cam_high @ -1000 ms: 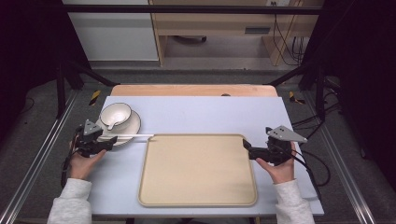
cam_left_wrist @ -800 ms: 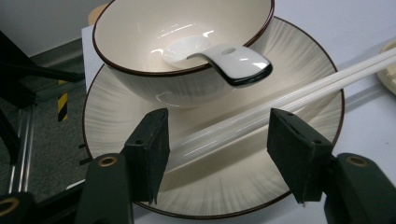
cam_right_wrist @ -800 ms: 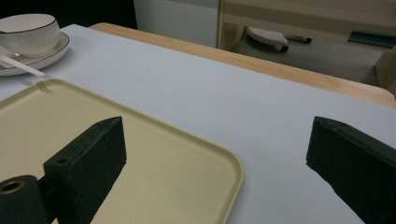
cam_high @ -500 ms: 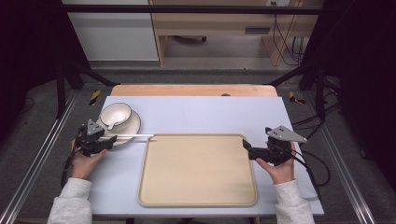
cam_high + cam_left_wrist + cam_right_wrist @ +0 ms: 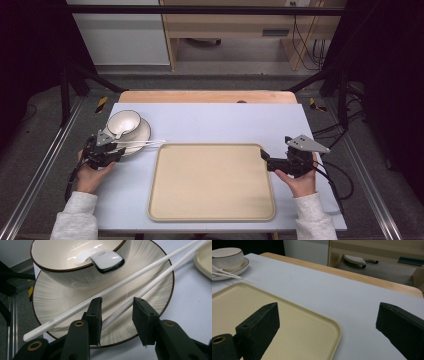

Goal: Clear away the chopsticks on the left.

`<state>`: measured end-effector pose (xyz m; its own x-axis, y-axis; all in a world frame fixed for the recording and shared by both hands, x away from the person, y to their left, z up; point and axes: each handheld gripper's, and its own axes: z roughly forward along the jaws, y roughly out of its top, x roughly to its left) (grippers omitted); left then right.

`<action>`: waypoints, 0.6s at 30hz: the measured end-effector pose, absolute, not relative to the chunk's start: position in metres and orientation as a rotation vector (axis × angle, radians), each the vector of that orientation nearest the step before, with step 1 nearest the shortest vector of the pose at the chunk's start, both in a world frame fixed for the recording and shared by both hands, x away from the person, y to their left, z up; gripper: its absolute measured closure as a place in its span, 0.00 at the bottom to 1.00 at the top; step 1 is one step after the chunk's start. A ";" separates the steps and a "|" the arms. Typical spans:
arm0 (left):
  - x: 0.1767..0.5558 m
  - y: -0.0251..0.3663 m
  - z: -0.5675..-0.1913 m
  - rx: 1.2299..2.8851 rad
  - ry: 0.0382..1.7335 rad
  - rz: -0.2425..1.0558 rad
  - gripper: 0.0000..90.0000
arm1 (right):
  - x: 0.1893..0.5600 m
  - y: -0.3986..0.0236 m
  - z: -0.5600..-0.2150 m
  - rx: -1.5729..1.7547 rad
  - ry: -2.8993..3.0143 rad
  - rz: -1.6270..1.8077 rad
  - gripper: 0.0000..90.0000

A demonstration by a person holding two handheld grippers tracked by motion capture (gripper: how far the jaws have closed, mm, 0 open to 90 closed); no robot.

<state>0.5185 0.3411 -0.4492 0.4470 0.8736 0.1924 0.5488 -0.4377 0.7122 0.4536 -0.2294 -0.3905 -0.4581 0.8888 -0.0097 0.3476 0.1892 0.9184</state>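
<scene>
White chopsticks on plate; left gripper jaws parted astride one; right gripper jaws wide.

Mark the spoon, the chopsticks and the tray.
spoon (image 5: 106,261), left gripper view, its handle over the bowl rim
chopsticks (image 5: 155,266), left gripper view, upper stick's shaft
tray (image 5: 210,182), high view, bare floor

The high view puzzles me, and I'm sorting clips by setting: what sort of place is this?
Probably a lab recording bench, not a dining room: a metal frame surrounds the table, cables trail behind it, and a person holds a gripper in each hand.
</scene>
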 end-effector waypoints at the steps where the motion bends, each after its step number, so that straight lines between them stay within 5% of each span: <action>1: 0.519 0.341 -0.449 2.135 1.186 0.750 0.69 | 0.454 -0.229 -0.390 1.154 1.907 1.247 0.06; 18: 0.516 0.337 -0.446 2.148 1.169 0.693 0.87 | 0.454 -0.230 -0.391 1.156 1.915 1.242 0.06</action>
